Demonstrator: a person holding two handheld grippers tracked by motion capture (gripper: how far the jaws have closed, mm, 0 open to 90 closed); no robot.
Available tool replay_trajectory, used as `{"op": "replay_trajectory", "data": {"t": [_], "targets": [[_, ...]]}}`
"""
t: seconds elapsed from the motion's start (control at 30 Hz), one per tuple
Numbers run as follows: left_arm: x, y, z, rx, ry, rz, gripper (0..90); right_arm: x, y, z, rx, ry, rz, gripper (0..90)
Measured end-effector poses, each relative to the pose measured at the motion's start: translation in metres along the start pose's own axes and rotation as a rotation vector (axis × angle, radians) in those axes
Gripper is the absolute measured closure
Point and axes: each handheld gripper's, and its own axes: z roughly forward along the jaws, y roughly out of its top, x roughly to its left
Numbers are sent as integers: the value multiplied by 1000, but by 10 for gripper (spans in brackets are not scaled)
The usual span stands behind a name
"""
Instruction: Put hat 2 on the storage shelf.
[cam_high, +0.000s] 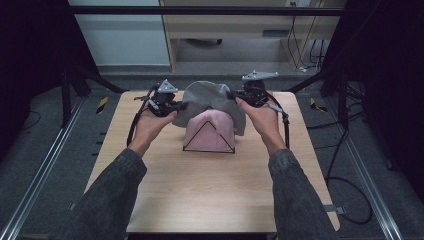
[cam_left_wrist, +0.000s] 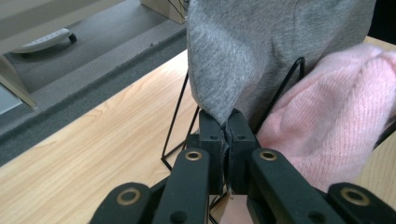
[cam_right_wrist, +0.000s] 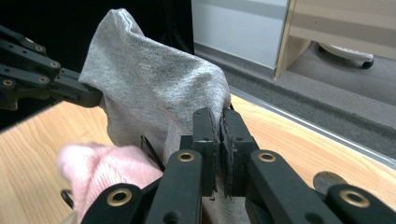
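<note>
Table (cam_high: 210, 195) of pale wood takes up the middle of the high view, with the person's two sleeved forearms coming in over its near edge; toward its far half stands a black wire rack (cam_high: 208, 137), triangular in front, resting on the tabletop; a pink knitted piece (cam_high: 210, 131) is draped over this rack and covers most of its frame; a grey cloth (cam_high: 207, 97) hangs above and behind the pink piece, stretched between both hands and sagging down over the rack's far side; the left gripper (cam_high: 181, 106) holds the cloth's left edge, its jaws pressed together with grey fabric pinched between them, as the left gripper view (cam_left_wrist: 227, 128) shows plainly, the rack's wire and the pink knit just beside it; the right gripper (cam_high: 233, 96) grips the opposite edge, jaws likewise closed on a fold of the grey fabric in the right gripper view (cam_right_wrist: 219, 123), with the other gripper's jaws seen farther off at the cloth's far corner.
</note>
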Motion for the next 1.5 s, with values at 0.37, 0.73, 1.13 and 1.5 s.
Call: {"op": "replay_trajectory", "data": {"t": [0.37,0.73,1.13,1.5], "targets": [[-1,-12,7,13,-12,-16,874,-3,-13,3,25,3,9,860],[-2,-18,9,19,-14,-24,874,-1,-16,5,38,6,4,860],[-4,-33,17,41,-22,-39,874,0,-29,12,75,18,7,860],[-6,-41,21,49,-32,-45,874,2,-31,16,103,19,4,859]]}}
